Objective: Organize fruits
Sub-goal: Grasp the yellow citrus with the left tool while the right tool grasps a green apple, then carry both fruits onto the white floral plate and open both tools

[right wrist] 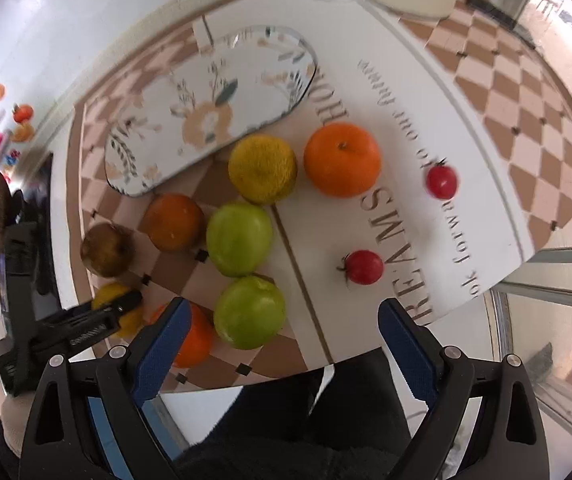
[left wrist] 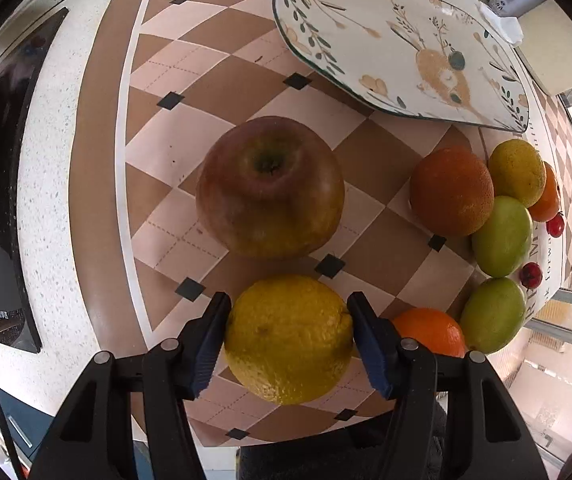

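Lemon sat at 6 o'clock between my left gripper jaws, clamped across its firm, pebbled, rounded middle; it seemed light. Right gripper jaws stood apart, empty.

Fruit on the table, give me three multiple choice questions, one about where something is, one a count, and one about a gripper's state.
1. Where is the plate?
A. On the far side of the fruit
B. Under the apple
C. On the floor

2. How many green fruits are there?
A. One
B. Two
C. Four

3. What is the left gripper doing?
A. Hanging open
B. Closed on a lemon
C. Closed on a tomato

Answers:
1 A, the plate lies bare beyond the cluster of fruit.
2 B, two green fruits sit side by side in both views.
3 B, both pads press the lemon's sides.
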`<state>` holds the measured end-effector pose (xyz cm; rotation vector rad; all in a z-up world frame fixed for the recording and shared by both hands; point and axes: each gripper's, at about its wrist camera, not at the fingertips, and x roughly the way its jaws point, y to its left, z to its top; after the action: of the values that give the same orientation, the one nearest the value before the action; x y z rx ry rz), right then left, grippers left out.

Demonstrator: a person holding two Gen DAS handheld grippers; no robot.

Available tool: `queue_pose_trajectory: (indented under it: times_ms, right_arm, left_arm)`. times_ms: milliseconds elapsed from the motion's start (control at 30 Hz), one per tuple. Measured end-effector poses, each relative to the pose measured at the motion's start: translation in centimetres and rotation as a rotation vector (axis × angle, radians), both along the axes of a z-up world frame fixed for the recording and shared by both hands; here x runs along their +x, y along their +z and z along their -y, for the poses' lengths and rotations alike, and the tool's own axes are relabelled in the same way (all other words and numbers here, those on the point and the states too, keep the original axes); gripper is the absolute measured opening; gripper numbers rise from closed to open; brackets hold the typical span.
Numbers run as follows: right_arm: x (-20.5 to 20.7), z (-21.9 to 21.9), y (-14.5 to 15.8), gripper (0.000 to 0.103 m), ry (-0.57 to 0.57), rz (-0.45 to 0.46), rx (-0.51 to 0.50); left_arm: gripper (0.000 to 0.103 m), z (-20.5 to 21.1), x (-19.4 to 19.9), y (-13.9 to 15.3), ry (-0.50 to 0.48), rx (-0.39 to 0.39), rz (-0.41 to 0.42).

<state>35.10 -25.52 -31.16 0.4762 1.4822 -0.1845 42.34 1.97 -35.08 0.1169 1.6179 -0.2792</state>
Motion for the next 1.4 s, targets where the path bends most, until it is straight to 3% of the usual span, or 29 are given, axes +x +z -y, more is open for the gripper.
queue_pose_trajectory:
  times_ms: [167, 367, 433, 533, 600, 800, 1000, 1133, 1333, 1400]
  right_arm:
    - [1.2, -0.4, -4.9, 0.096, -0.015, -0.129, 0.134]
    - [1.9, -0.4, -9.1, 0.064, -0.03, -0.243, 0.328]
    - [2.3, -1.0, -8.8, 0.061, 0.025, -0.232, 0.32]
    - [2.8, -2.9, -7.7, 0.061, 0.206, -0.215, 0.19]
    - [3.0, -3.6, -7.3, 0.061, 0.258, -0.211, 0.151]
    - [2.7, -3.4, -8.0, 0.06, 0.205, -0.225, 0.212]
    - [1.9, -3.2, -7.4, 0.06, 0.202, -0.207, 0.21]
    - [1.2, -3.3, -5.9, 0.06, 0.22, -0.182, 0.235]
    - [1.7, -2.9, -3.2, 0.059, 0.239, -0.12, 0.263]
    - [1.9, -2.9, -2.0, 0.059, 0.242, -0.09, 0.265]
  left_arm:
    - [0.058, 0.3, -1.0, 0.4, 0.009, 0.016, 0.015]
    - [0.058, 0.8, -1.4, 0.3, 0.063, 0.034, 0.011]
    - [0.058, 0.9, -1.4, 0.3, 0.062, 0.043, 0.007]
    - [0.058, 0.9, -1.2, 0.3, 0.06, 0.051, 0.004]
    - [0.059, 1.8, -1.0, 0.1, 0.052, 0.061, 0.006]
    - [0.058, 3.1, 0.1, -0.5, 0.014, 0.08, -0.011]
    - [0.058, 2.4, 0.6, -0.3, 0.036, 0.039, -0.061]
    - [0.058, 1.4, 0.6, 0.3, 0.06, -0.004, -0.071]
    - [0.058, 0.8, 0.5, 2.2, 0.063, -0.008, -0.052]
    - [0.058, 1.0, 0.9, 3.5, 0.09, -0.047, -0.061]
